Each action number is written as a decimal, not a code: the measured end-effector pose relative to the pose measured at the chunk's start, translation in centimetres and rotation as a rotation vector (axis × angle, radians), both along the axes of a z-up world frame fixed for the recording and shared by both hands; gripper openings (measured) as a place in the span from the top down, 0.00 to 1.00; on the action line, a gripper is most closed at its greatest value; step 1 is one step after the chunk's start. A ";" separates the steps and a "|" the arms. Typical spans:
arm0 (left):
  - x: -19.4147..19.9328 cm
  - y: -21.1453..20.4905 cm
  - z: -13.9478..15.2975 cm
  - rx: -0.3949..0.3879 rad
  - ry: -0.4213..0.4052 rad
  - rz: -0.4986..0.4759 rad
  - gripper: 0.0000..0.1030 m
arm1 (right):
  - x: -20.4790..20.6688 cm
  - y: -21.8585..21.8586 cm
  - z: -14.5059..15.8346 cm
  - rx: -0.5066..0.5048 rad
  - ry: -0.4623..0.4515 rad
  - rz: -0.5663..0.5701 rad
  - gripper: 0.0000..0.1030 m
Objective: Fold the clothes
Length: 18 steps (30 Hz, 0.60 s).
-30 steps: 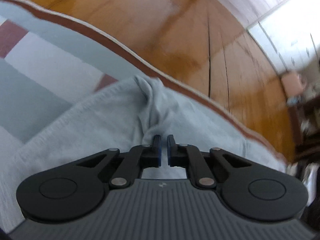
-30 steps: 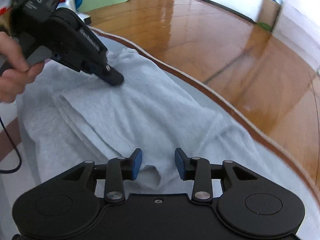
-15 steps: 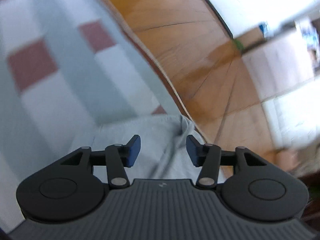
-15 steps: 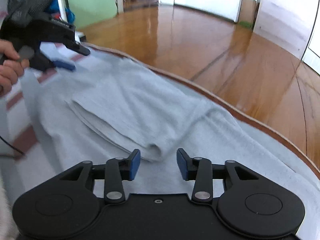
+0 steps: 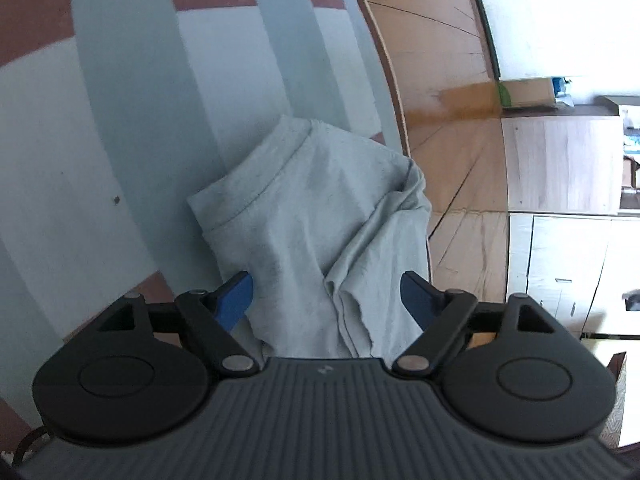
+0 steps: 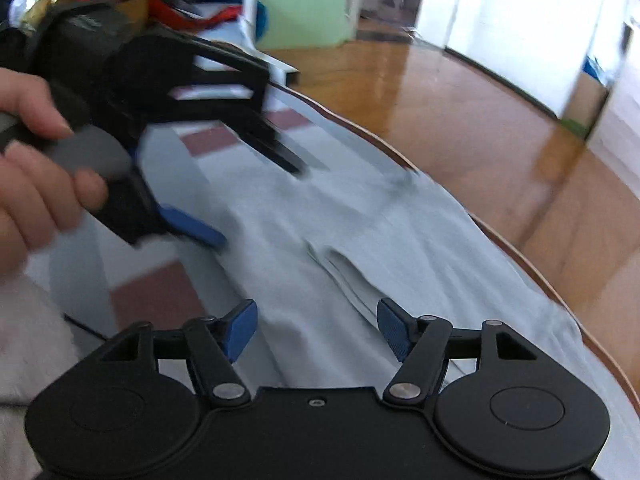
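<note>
Garment (image 5: 320,216) below both opening grippers

A home: glossy wooden floor (image 6: 460,112), white cabinets (image 5: 560,264), checked tablecloth (image 5: 120,120).

Soft grey cloth garment (image 5: 320,208); glossy wood floor (image 6: 460,120).

Both claws (image 5: 326,300) (image 6: 316,330) opening, garment (image 5: 320,216) released
</note>
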<state>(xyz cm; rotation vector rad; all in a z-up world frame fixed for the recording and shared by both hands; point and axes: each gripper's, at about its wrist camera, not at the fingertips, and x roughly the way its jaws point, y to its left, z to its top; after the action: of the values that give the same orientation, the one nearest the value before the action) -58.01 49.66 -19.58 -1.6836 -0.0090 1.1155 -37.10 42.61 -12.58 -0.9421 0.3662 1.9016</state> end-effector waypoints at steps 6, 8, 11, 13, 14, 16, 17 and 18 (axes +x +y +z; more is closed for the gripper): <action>-0.7 0.3 -0.5 -0.043 0.064 -0.002 0.14 | -0.7 -0.5 -0.1 -0.004 -0.017 0.081 0.31; -0.8 0.4 -1.0 -0.044 0.032 0.010 0.14 | -0.3 -0.2 -0.7 -0.051 -0.014 0.068 0.31; -0.5 0.9 -1.3 0.023 0.021 -0.016 0.44 | 0.5 0.2 -1.6 -0.082 -0.016 0.037 0.31; 0.1 1.2 -1.2 0.054 0.034 -0.050 0.99 | 0.5 0.1 -1.6 -0.072 -0.017 0.049 0.31; 0.4 1.2 -1.0 0.070 0.032 -0.059 0.98 | 0.4 0.1 -1.5 -0.065 -0.015 0.056 0.31; 0.9 1.1 -0.1 0.129 0.005 -0.065 0.99 | 0.2 0.4 -1.4 -0.046 -0.018 0.068 0.31; 0.9 1.1 0.4 0.162 0.001 -0.060 0.99 | 0.0 0.5 -1.4 -0.037 -0.021 0.074 0.31; 0.8 1.1 0.9 0.193 -0.004 -0.056 0.99 | -0.2 0.7 -1.4 -0.028 -0.026 0.077 0.31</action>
<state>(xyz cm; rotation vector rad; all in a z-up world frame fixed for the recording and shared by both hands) -57.22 50.75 -18.73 -1.5052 -0.0695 1.0362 -37.33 43.27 -14.02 -1.0118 0.3464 1.9565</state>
